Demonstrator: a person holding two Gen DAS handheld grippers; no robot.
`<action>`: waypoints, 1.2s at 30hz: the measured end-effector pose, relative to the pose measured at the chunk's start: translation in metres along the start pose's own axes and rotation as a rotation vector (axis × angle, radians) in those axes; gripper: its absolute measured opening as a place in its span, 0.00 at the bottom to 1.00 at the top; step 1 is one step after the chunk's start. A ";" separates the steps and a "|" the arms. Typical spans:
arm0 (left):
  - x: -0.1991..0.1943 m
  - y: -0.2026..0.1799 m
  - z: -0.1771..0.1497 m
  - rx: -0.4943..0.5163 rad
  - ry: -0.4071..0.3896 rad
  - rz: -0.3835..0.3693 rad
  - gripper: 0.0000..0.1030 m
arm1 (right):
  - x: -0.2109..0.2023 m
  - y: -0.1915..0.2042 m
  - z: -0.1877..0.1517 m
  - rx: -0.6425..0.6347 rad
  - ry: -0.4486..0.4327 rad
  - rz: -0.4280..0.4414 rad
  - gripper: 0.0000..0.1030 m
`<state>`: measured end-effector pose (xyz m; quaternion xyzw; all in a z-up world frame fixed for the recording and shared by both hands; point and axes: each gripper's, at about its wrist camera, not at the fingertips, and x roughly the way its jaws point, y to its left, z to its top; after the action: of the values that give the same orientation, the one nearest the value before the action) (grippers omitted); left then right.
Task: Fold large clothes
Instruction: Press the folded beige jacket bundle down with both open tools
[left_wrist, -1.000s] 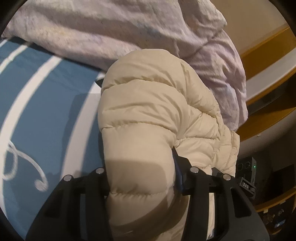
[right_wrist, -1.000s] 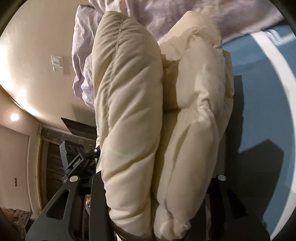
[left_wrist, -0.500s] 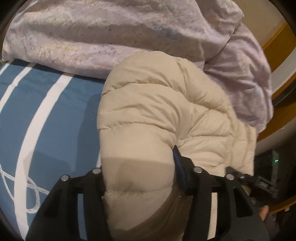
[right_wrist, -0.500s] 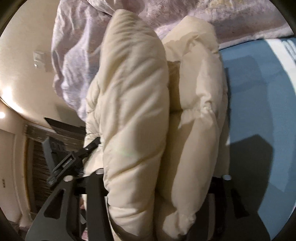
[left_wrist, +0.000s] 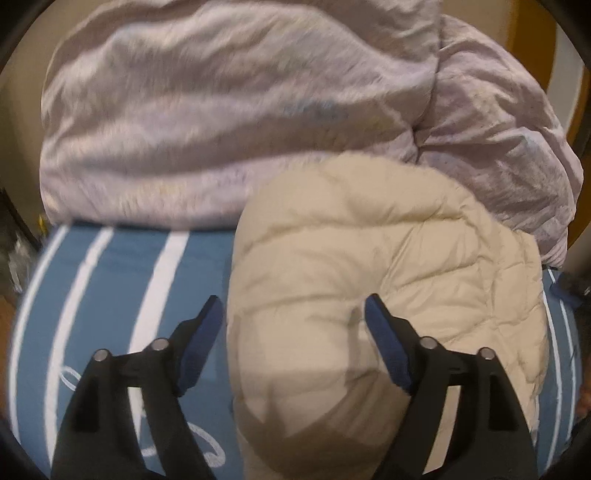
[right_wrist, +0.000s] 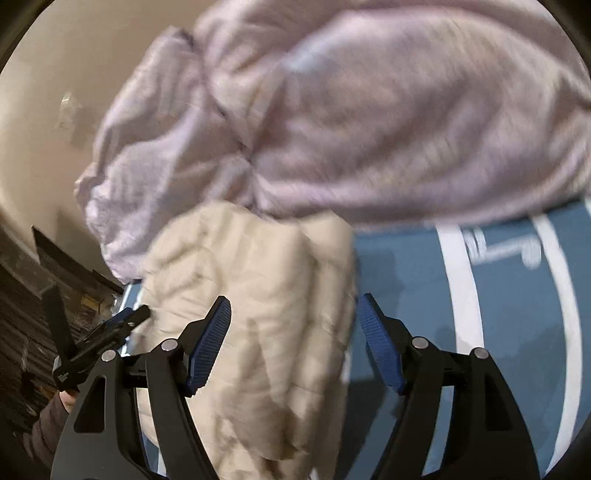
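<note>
Both hand-held grippers are letting go: the left hand-held gripper is spreading its jaws, its blue pads standing clear on either side of the cream puffer jacket, and the right hand-held gripper is opening likewise, with the same jacket lying between its pads but not being pinched. The jacket is sitting as a bulky folded bundle on the blue bedspread with white stripes, at the right part of the bed in the left wrist view, its far edge touching the crumpled lilac duvet heaped at the far side. It is looking light and very soft, the quilted baffles puffing back up where nothing is pressing them, so the bundle is likely trying to spring open and slide on its smooth shell. Taking hold is probably working best at a stitched seam or along the doubled folded edge, where several layers are stacking and the filling is thin; a pinch on the middle of a fat baffle is apt to squeeze air and slip off. Right wrist view is blurring, so the fine fabric detail there is unclear.
</note>
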<state>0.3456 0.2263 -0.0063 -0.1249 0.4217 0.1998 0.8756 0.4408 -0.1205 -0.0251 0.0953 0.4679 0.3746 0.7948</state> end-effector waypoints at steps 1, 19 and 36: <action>-0.002 -0.003 0.002 0.010 -0.009 0.004 0.81 | -0.001 0.009 0.002 -0.025 -0.012 0.007 0.71; 0.033 -0.038 -0.009 0.140 -0.020 0.093 0.88 | 0.094 0.056 -0.041 -0.262 0.037 -0.158 0.69; 0.069 -0.026 -0.016 0.084 0.003 0.070 0.96 | 0.115 0.039 -0.042 -0.223 0.015 -0.137 0.70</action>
<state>0.3853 0.2143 -0.0688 -0.0738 0.4350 0.2122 0.8719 0.4193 -0.0223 -0.1053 -0.0286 0.4345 0.3699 0.8207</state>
